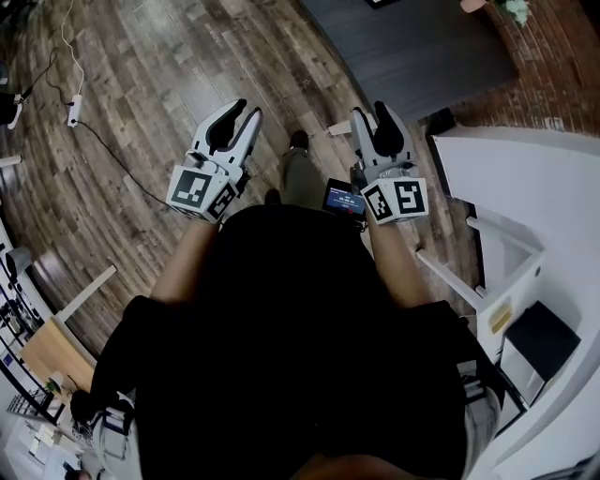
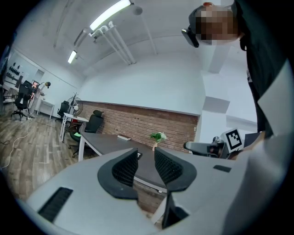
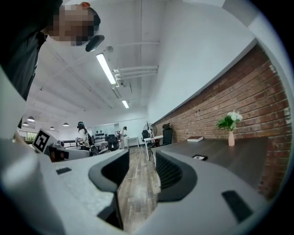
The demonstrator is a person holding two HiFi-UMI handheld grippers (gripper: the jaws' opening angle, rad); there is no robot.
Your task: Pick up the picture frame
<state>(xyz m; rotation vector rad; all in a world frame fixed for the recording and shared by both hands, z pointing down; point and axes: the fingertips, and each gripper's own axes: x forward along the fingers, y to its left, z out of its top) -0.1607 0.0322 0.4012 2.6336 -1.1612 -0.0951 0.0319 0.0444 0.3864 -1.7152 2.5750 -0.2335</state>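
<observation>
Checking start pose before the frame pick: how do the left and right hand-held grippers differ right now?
Aim: in the head view the left hand-held gripper tilts inward to the right; the right hand-held gripper points closer to straight ahead.
Sightline: the left's jaws frame the dark table; the right's frame wooden floor.
Shared: both have jaws apart, nothing held, picture frame untouched on the table.

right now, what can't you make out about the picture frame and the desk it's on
- picture frame: right gripper view, too small to tell what it shows.
- Same frame, left gripper view: partly behind a jaw of the left hand-held gripper.
- desk: head view, far side cut off by the top edge.
- vase: head view, mostly cut off by the top edge.
</observation>
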